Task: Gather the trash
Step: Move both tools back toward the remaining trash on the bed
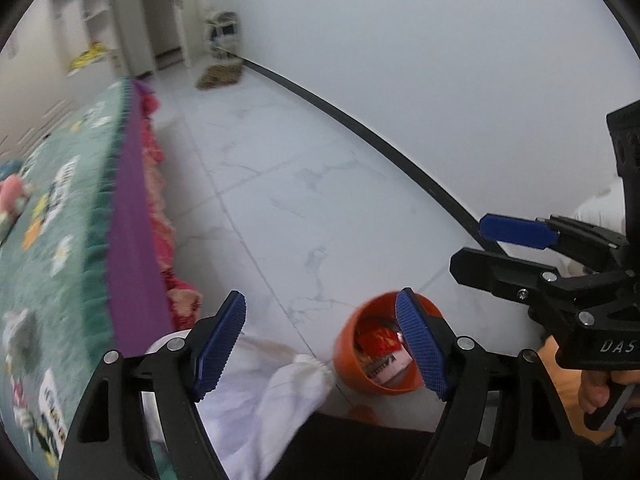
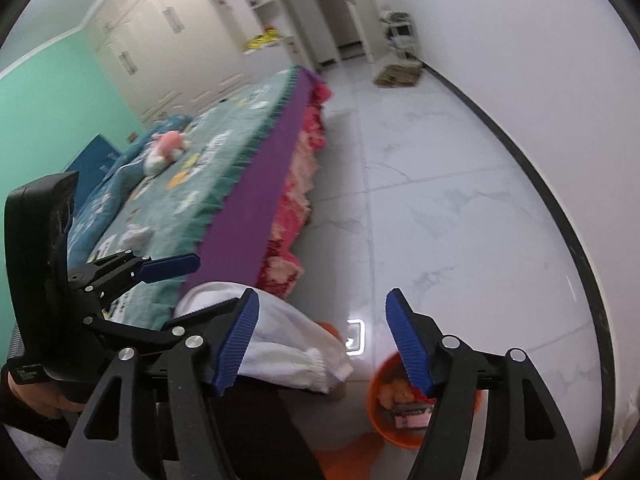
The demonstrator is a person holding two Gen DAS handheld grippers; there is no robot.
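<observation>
- Left gripper point(image 1: 320, 344) spread wide, empty; orange bin point(image 1: 380, 350) sits just below its right finger
- Right gripper point(image 2: 322, 340) also spread, empty, bin point(image 2: 404, 400) low and right of it
- Both hang above the bin's mouth, neither clearly nearer

This is a bedroom in a home. A bed point(image 2: 192, 184) with a patterned teal cover stands at the left, a pink soft toy point(image 2: 170, 144) on it. White wardrobes point(image 2: 132, 36) line the far wall above a pale tiled floor point(image 2: 440, 208).
</observation>
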